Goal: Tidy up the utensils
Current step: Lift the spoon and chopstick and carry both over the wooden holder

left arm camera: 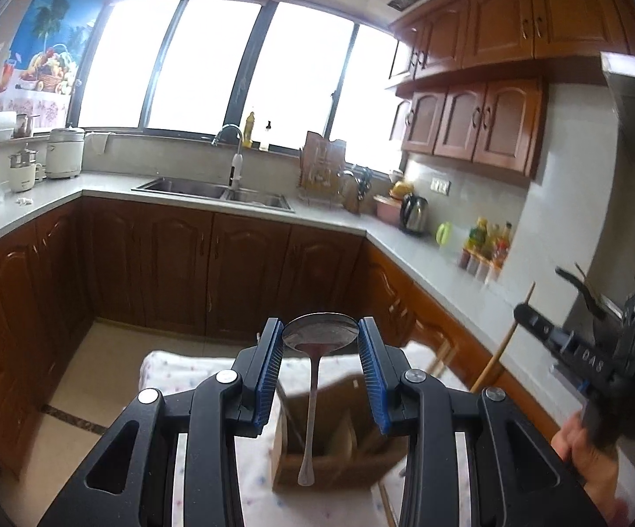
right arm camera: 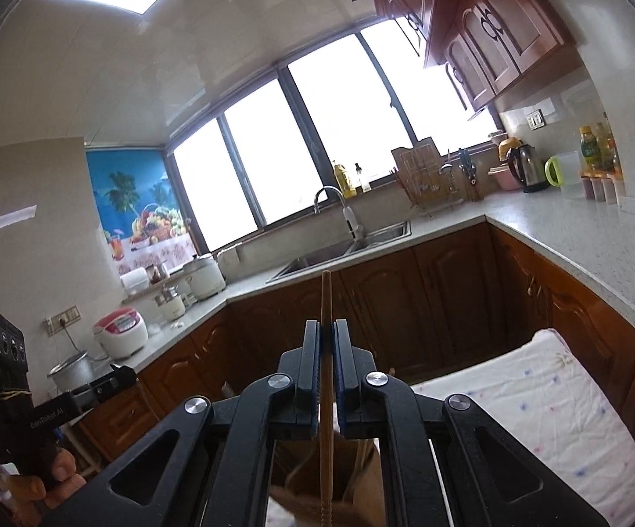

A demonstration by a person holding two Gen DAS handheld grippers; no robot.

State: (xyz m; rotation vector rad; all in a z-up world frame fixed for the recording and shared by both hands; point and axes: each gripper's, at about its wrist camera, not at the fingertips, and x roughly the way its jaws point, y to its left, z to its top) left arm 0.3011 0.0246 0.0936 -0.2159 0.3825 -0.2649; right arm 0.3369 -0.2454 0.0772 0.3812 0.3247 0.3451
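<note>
Spoon (left arm camera: 320,333), one, pinched by left tool (left arm camera: 321,342), chopstick (right arm camera: 326,351), apparently one, pinched by right tool (right arm camera: 327,342)

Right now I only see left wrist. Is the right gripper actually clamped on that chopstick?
Observer: Yes. In the right wrist view the right gripper is shut on the chopstick, with a pad pressing each side.
Operator: Orientation?
Observer: It runs roughly upright through the pads, plain end up, ridged end down.
Operator: Is it over the holder?
Observer: The ridged end shows in front of the brown holder at the bottom of the frame. I cannot tell whether it is inside.
</note>
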